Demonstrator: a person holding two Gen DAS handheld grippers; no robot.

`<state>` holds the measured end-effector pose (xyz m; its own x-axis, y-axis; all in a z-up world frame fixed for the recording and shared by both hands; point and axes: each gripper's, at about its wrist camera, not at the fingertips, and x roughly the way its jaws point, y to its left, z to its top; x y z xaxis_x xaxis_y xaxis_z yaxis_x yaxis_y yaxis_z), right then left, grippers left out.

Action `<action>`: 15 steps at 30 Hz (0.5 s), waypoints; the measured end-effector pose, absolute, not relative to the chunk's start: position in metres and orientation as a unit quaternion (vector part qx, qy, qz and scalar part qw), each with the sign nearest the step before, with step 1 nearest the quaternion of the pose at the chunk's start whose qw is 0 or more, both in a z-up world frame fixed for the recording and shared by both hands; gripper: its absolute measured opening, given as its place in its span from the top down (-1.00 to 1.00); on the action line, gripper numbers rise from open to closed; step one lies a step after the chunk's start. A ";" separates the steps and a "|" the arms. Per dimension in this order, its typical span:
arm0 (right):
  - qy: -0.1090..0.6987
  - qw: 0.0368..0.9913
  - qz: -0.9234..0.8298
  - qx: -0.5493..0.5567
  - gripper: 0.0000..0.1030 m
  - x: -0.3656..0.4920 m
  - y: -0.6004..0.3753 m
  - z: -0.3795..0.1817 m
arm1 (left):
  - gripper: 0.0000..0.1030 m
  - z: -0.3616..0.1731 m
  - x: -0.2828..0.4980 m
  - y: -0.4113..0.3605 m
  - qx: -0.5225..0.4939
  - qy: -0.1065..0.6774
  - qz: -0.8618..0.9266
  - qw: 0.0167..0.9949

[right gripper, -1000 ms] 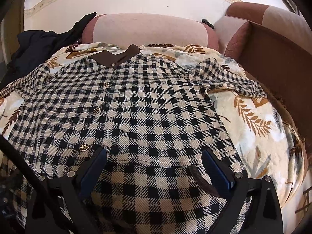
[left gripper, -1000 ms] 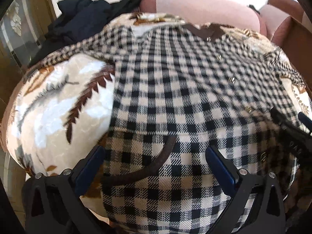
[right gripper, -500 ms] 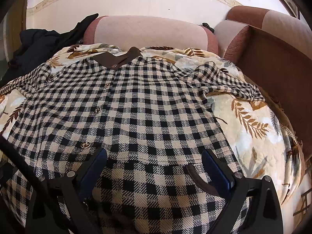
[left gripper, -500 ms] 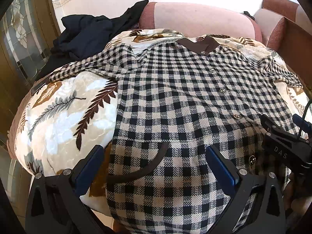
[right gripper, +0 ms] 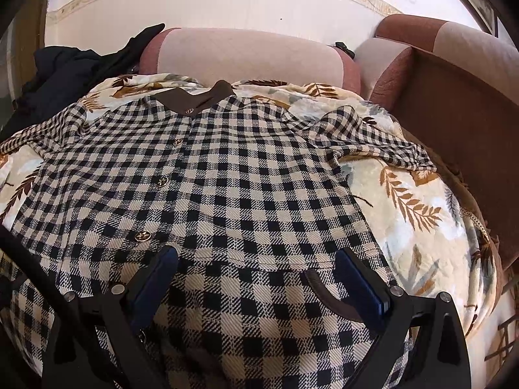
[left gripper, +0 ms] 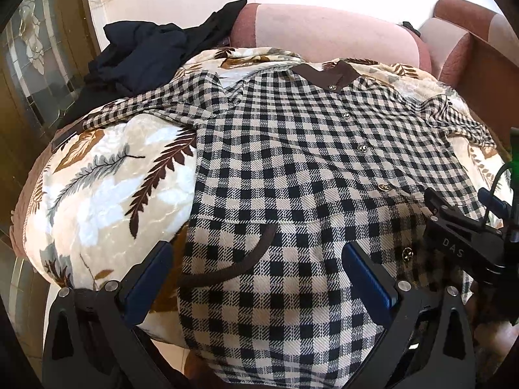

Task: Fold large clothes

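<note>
Two grippers hang over the near end of a checked coat, each with its jaws spread wide and nothing between them. The coat lies face up and buttoned on a leaf-print blanket that covers a sofa, its brown collar toward the sofa back and its hem hanging over the front edge. Both sleeves lie spread out to the sides across the blanket. The left gripper is above the hem near the coat's left side seam, over a brown-trimmed pocket opening. The right gripper is above the hem near the opposite seam, beside the other pocket opening, and appears at the right edge of the left wrist view. A pile of dark clothing sits at the back left corner of the sofa.
</note>
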<state>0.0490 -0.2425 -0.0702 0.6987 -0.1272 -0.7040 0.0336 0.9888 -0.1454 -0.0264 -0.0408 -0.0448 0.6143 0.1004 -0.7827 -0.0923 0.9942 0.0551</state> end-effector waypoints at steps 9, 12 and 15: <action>0.378 0.923 -0.049 -0.062 -0.94 0.038 -0.241 -0.064 | -1.00 -0.031 -0.050 -0.039 0.001 0.418 0.052 0.907; 0.372 0.925 -0.048 -0.067 -0.94 0.033 -0.237 -0.060 | -1.00 -0.026 -0.059 -0.038 0.000 0.413 0.052 0.909; 0.367 0.926 -0.047 -0.072 -0.94 0.030 -0.232 -0.058 | -1.00 -0.021 -0.068 -0.035 -0.006 0.406 0.053 0.912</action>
<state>0.0298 -0.2324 -0.0578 0.7254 -0.1410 -0.6737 0.0347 0.9850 -0.1688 -0.0682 -0.0348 -0.0209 0.6639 0.0927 -0.7421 -0.1019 0.9942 0.0331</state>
